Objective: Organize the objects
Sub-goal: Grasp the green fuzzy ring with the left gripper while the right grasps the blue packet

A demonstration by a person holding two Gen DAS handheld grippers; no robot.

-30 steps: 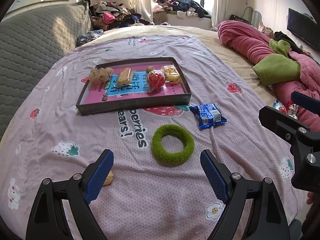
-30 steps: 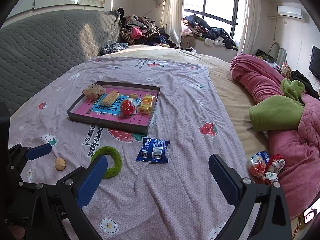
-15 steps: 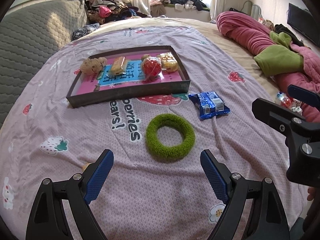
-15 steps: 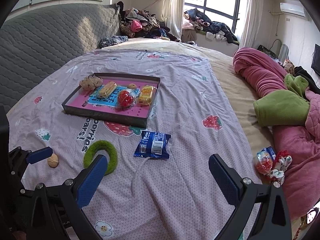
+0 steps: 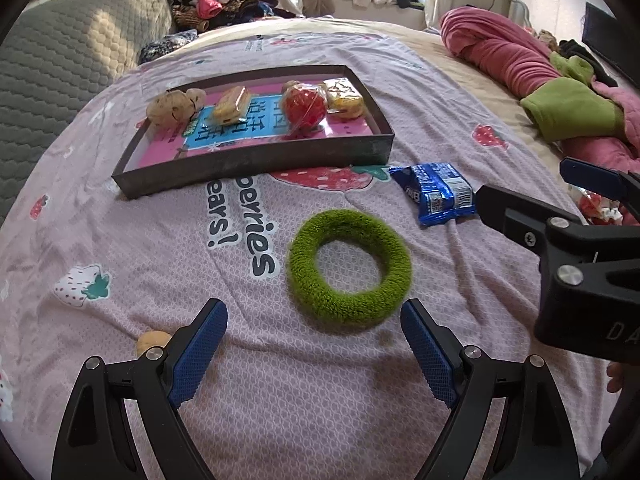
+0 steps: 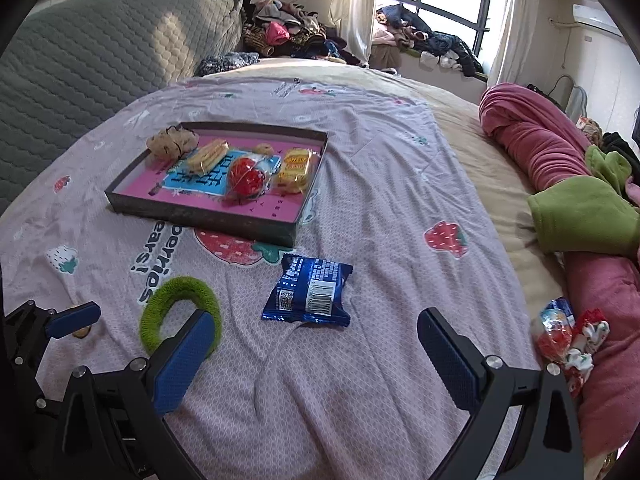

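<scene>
While both grippers hang over the bed [image 5: 120, 264], neither holds anything. The left gripper [image 5: 314, 344] has its blue fingers [image 5: 198, 354] spread wide, tilted down at the pink strawberry-print sheet, with only sheet between them. A green ring [image 5: 350, 266] lies flat just past the fingertips, a little toward the right finger, apart from both. A small tan nut-like thing [image 5: 152, 342] sits on the sheet beside the left finger, partly hidden by it.

The right gripper [image 6: 316, 344] is likewise spread wide and empty. A blue packet [image 6: 310, 292] lies flat on the sheet just ahead of the gap between its fingers [image 6: 182, 364], touching neither. In this view the ring [image 6: 180, 308] sits left of the packet, partly behind the left finger, and the left gripper's blue tip shows at the far left edge.

Farther up the bed stands a dark-walled tray [image 5: 256, 160] with a pink and blue printed floor. Inside, along its far side, lie a brown lumpy thing [image 5: 170, 108], a wrapped bar [image 5: 232, 106], a red ball in clear wrap [image 5: 304, 108] and a yellow packet [image 5: 344, 98]. The blue packet [image 5: 434, 192] rests just off the tray's near right corner.

At the right side of the bed, against a rolled pink quilt [image 6: 536, 140] with a green cloth [image 6: 584, 212] over it, sits a small cluster of red-and-white wrapped sweets [image 6: 564, 336].
</scene>
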